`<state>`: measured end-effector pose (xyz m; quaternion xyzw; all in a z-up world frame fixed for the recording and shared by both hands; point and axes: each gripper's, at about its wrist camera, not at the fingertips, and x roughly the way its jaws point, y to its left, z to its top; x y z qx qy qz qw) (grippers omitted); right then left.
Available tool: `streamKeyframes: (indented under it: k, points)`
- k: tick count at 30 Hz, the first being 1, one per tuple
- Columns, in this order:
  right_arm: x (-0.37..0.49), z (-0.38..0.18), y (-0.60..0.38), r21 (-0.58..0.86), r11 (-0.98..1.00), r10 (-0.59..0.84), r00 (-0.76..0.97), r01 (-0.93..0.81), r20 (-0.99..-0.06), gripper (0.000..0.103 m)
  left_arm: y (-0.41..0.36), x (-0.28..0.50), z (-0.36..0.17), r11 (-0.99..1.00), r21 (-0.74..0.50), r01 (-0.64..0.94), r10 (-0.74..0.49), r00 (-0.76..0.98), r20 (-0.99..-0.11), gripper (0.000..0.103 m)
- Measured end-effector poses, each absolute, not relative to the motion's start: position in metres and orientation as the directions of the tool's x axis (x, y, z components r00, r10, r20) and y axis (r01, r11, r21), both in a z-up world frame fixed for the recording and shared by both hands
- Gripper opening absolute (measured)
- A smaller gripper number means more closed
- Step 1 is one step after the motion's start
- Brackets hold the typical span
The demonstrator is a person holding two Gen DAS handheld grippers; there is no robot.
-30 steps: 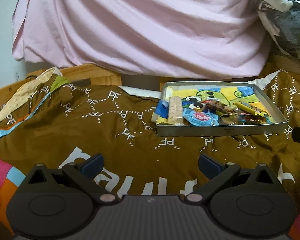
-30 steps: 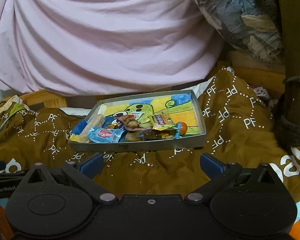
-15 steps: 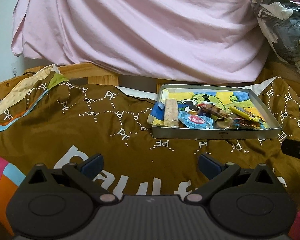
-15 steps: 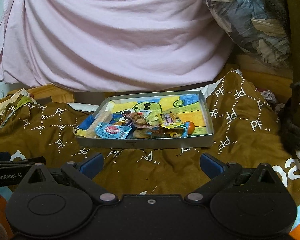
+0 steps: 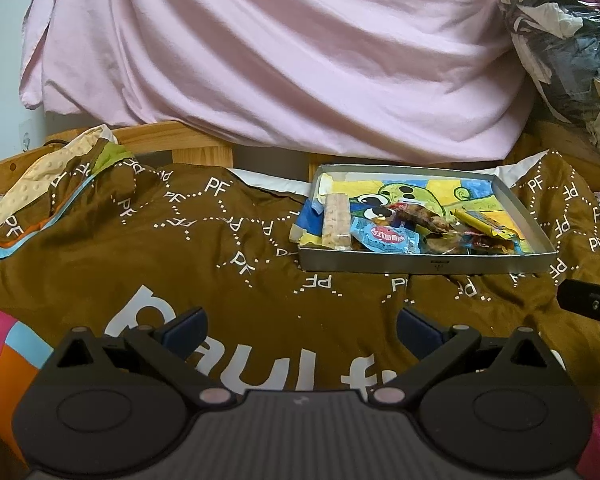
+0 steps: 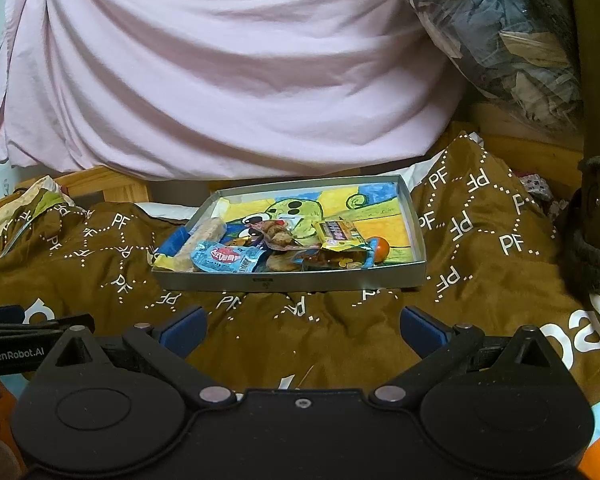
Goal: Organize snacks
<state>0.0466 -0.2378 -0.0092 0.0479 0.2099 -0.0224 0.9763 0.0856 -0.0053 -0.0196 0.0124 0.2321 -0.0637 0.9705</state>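
A shallow silver tin tray [image 5: 428, 266] [image 6: 288, 279] with a cartoon picture inside rests on a brown printed blanket. Several snacks lie along its near side: a pale cereal bar [image 5: 336, 220] [image 6: 204, 236], a blue wrapped snack [image 5: 384, 236] [image 6: 226, 258], a yellow packet [image 6: 338, 234] [image 5: 484, 224] and a small orange ball [image 6: 381, 247]. My left gripper [image 5: 300, 326] is open and empty, hovering over the blanket short of the tray. My right gripper [image 6: 302, 326] is open and empty too, just before the tray's near wall.
The brown blanket [image 5: 180, 248] [image 6: 480, 240] covers the surface. A pink sheet [image 5: 280, 60] [image 6: 220, 72] hangs behind it over a wooden frame [image 5: 180, 148]. A clear bag of clothes [image 6: 508, 32] sits at the back right. A dark knitted item [image 6: 596, 240] lies at the right edge.
Both views have tilted slightly and drawn back a little, so the tray sits lower in them. Both grippers stay open; the snacks have not moved.
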Motion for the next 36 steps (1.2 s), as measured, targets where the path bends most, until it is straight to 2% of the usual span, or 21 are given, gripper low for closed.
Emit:
streamKeyframes:
  k: [36]
  points:
    - [0.0416, -0.0052, -0.2386, 0.08, 0.994, -0.037, 0.915, 0.075, -0.402, 0.102, -0.0043, 0.0863, -0.0208, 0.993, -0.001, 0.119, -0.105, 0.871, -0.481, 0.103]
